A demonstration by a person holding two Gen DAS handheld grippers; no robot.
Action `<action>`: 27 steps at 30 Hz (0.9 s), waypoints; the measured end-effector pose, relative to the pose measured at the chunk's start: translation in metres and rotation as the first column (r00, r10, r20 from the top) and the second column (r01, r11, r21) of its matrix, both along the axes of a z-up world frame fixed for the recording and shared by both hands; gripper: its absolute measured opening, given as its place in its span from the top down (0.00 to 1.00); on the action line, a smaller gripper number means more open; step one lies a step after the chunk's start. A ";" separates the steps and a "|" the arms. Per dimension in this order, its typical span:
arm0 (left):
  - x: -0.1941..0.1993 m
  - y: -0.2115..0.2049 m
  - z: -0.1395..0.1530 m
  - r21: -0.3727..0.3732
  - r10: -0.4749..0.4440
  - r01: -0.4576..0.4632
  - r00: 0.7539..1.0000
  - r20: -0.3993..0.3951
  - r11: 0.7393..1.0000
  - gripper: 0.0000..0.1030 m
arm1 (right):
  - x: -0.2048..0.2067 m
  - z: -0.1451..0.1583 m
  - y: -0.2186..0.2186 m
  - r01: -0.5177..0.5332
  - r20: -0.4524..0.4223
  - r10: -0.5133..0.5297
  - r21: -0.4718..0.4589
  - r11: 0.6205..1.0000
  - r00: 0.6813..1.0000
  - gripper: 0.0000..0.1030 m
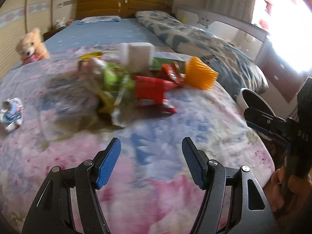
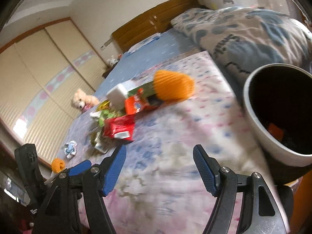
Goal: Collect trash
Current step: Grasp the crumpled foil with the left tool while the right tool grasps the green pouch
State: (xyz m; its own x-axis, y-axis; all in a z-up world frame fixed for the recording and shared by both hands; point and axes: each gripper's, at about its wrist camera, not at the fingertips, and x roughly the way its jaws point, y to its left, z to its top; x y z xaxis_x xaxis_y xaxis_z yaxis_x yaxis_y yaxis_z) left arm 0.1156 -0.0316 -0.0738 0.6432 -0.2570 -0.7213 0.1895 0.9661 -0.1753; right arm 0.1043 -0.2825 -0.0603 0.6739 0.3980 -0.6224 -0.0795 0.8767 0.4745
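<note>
A blurred heap of trash lies mid-quilt: a red wrapper (image 1: pixel 150 91) (image 2: pixel 119 129), a green wrapper (image 1: pixel 115 78), a white box (image 1: pixel 139 57) (image 2: pixel 119 95), an orange-red packet (image 2: pixel 136 105) and a ribbed orange cup (image 1: pixel 200 73) (image 2: pixel 173 87) on its side. A crumpled blue-white wrapper (image 1: pixel 11 115) (image 2: pixel 70 149) lies apart to the left. My left gripper (image 1: pixel 151 142) hovers open over bare quilt short of the heap. My right gripper (image 2: pixel 159 148) is open too, nothing between its fingers. A white bin (image 2: pixel 259 128) (image 1: pixel 241 95) with a dark inside stands at the bed's right edge.
A teddy bear (image 1: pixel 31 46) (image 2: pixel 81 100) sits at the bed's left side. A folded blue-patterned duvet (image 1: pixel 204 44) (image 2: pixel 243 33) lies along the right. A small orange cup (image 2: pixel 58 164) rests near the quilt's left edge. An orange scrap (image 2: pixel 276 131) lies inside the bin.
</note>
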 end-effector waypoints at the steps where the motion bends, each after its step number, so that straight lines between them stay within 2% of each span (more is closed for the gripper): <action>1: 0.000 0.006 0.000 0.001 0.015 -0.015 1.000 0.001 1.000 0.36 | 0.000 0.000 0.006 -0.011 0.000 0.011 -0.001 1.000 1.000 0.29; 10: -0.006 0.062 -0.009 0.008 0.136 -0.136 0.991 -0.009 0.991 0.36 | 0.012 0.000 0.070 -0.137 0.012 0.138 -0.003 0.990 0.990 0.29; 19: -0.005 0.118 -0.008 0.016 0.252 -0.252 0.968 -0.007 0.968 0.35 | 0.031 -0.012 0.134 -0.251 -0.019 0.252 0.016 0.968 0.968 0.33; 27: 0.011 0.164 -0.007 0.047 0.351 -0.350 0.936 -0.003 0.935 0.25 | 0.061 -0.019 0.167 -0.261 -0.041 0.262 0.044 0.964 0.964 0.34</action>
